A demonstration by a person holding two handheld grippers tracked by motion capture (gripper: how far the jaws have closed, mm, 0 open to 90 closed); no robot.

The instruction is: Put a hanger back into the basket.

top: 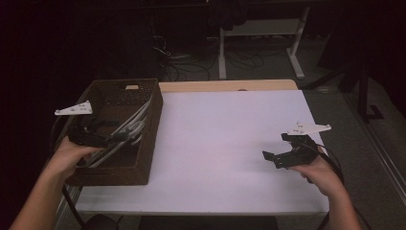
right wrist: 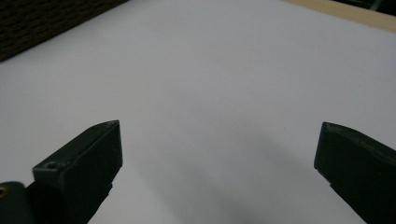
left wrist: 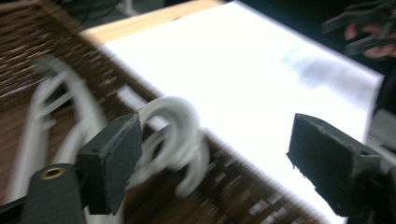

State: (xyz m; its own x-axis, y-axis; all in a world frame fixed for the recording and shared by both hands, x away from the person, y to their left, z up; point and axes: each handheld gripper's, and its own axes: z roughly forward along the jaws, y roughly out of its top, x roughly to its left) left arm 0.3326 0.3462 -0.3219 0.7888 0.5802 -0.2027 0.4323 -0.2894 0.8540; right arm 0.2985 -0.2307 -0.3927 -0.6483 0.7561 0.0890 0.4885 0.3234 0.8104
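The left gripper (top: 125,136) hung wide above white hangers (top: 131,128) in the wicker basket (top: 143,165), while the right gripper (top: 274,159) gaped empty over the desk (top: 215,143).

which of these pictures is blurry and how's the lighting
Left gripper view: motion-smeared, the white hangers and wicker basket streaked, the white tabletop glaring. Right gripper view: sharp on the table, its own jaws soft. High view: dim, the room behind nearly black, the basket dark.

Rough woven wicker basket (top: 143,158) holds smooth white plastic hangers (top: 129,128); the table sheet (top: 225,143) looks matt.
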